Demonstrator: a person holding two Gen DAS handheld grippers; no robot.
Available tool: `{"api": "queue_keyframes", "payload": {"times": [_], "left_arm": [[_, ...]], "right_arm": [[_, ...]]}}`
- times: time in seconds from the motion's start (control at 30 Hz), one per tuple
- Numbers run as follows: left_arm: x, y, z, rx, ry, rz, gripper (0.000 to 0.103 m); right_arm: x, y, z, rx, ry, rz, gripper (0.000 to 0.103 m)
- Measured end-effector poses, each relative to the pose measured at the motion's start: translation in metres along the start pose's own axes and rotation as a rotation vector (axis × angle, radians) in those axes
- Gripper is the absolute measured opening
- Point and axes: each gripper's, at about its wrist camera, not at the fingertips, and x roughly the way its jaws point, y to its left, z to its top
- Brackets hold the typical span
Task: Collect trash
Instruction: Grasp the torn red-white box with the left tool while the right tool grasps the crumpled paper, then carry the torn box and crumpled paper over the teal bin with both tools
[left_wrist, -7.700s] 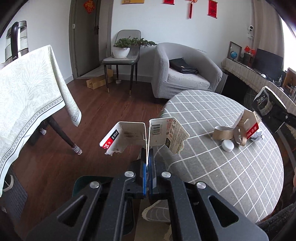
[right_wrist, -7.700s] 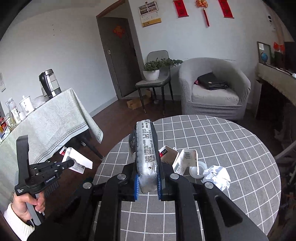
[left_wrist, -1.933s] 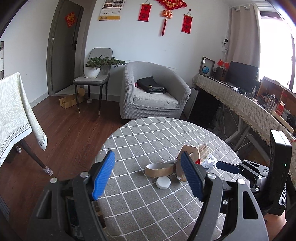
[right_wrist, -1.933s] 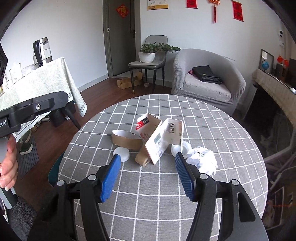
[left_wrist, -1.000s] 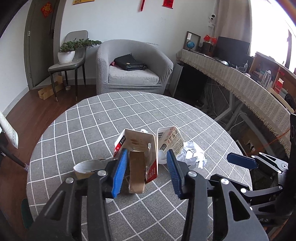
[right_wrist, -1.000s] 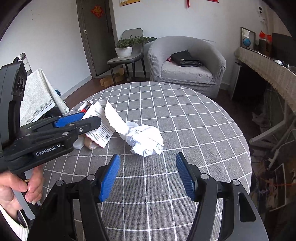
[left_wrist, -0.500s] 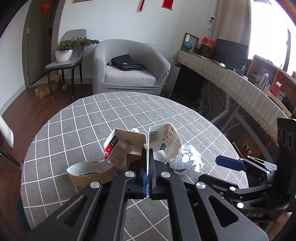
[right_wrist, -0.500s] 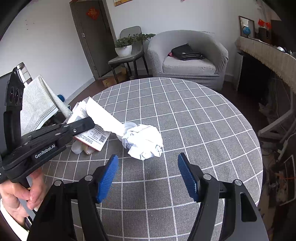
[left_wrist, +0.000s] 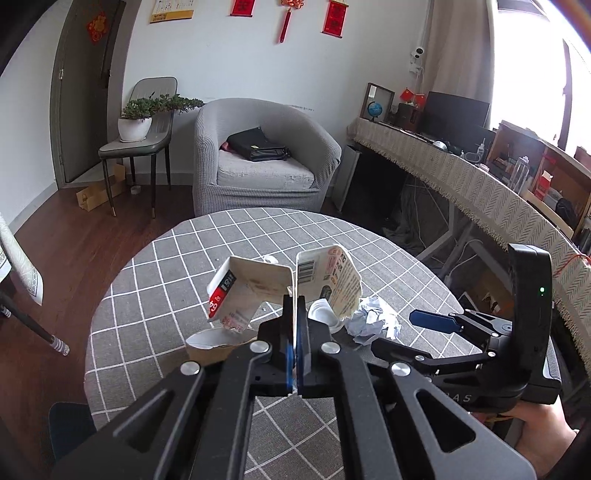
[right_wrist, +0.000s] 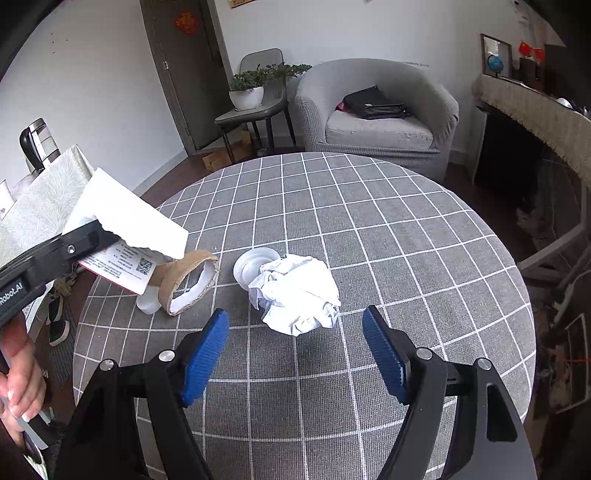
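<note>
- Nearest, the left hand-held gripper is clenched on a torn carton, lifted off the desk; light, stiff card.
- Beyond the released right hand-held gripper, crumpled paper lies on the desk; soft, weightless, best squeezed across its middle.

I am reading "Robot.AI" on the left gripper, "RAS" on the right gripper's body, and "9" on the torn carton beside it
</note>
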Motion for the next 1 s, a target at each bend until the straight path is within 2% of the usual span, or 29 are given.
{"api": "queue_keyframes", "payload": {"times": [0.53,0.57,0.6,0.7,1.0], "left_arm": [[-0.056,0.052,-0.003,-0.025,-0.043,0.096,0.002],[-0.059,0.057,-0.003,-0.03,-0.042,0.104,0.002],[-0.061,0.061,-0.004,-0.036,-0.042,0.11,0.002],[-0.067,0.071,-0.005,-0.043,-0.043,0.13,0.002],[-0.082,0.1,-0.017,-0.069,-0.022,0.202,0.002]], "right_arm": [[0.023,0.001,0.015,0.043,0.009,-0.037,0.075],[0.025,0.001,0.015,0.047,0.012,-0.036,0.073],[0.027,0.001,0.016,0.048,0.016,-0.036,0.066],[0.032,0.003,0.017,0.049,0.025,-0.043,0.054],[0.018,0.029,0.03,0.021,-0.026,-0.058,0.051]]}}
